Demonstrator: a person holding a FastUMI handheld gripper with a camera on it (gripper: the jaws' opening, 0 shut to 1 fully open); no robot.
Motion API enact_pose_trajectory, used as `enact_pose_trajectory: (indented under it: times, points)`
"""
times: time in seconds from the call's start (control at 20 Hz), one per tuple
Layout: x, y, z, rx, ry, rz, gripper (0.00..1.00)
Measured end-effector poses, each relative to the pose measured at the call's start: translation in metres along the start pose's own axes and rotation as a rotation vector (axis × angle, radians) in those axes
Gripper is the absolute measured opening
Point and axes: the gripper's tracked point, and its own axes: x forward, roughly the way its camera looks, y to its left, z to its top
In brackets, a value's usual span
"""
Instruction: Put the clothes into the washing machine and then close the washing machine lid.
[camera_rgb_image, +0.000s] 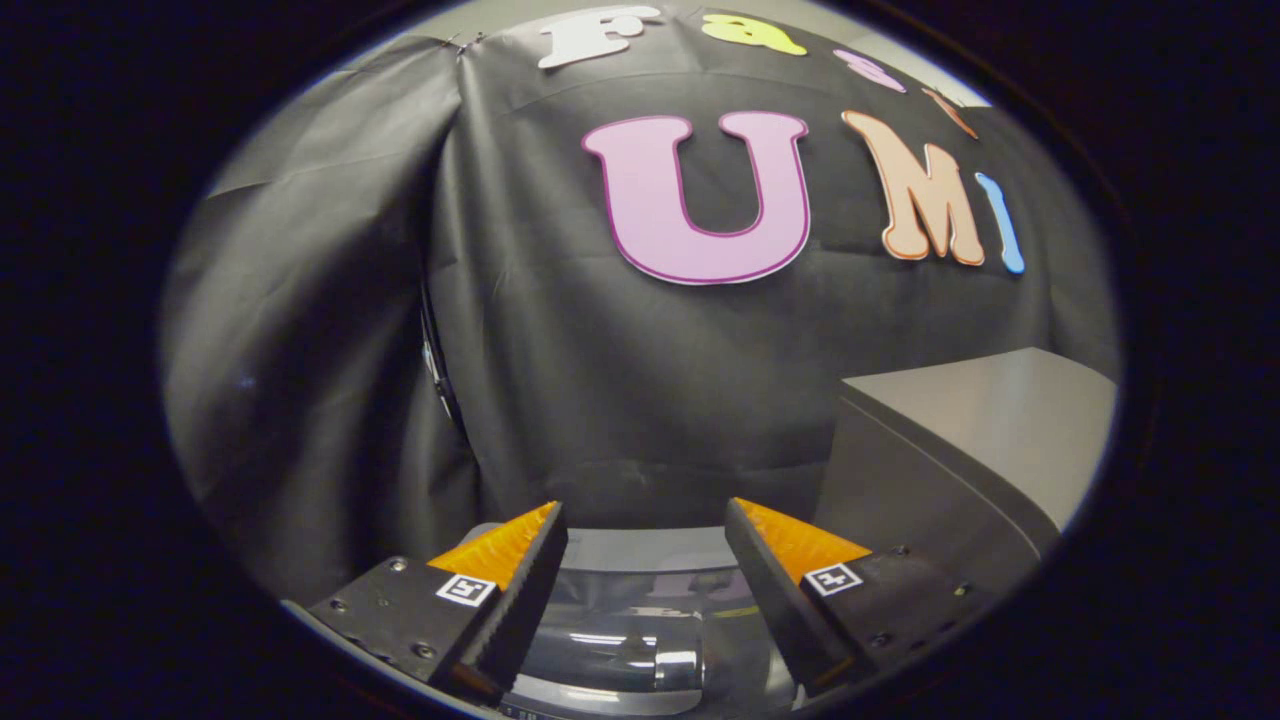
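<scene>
My gripper (645, 520) is open, its two fingers spread wide with nothing between them. Below and between the fingers I see the washing machine (640, 550), its pale grey top rim and a glossy dark lid (625, 650) with a handle-like bar that reflects light. The lid looks flat over the opening, but I cannot tell for sure whether it is fully closed. The gripper hangs above the machine's front part and points toward the booth's black cloth wall.
A grey box-shaped unit (980, 430) with a flat top stands to the right of the fingers, close beside the machine. Black cloth (330, 330) hangs behind and to the left, with a fold and a dark gap near the left finger.
</scene>
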Motion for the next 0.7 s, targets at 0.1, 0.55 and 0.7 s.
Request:
enact_pose_trajectory:
  times: [0.1,0.55,0.7]
  points:
    - [-0.010,-0.004,0.007,-0.001,-0.031,-0.002,0.96]
    - [-0.055,-0.046,0.036,-0.006,-0.142,-0.034,0.96]
    - [-0.069,-0.058,0.035,0.010,-0.153,-0.040,0.96]
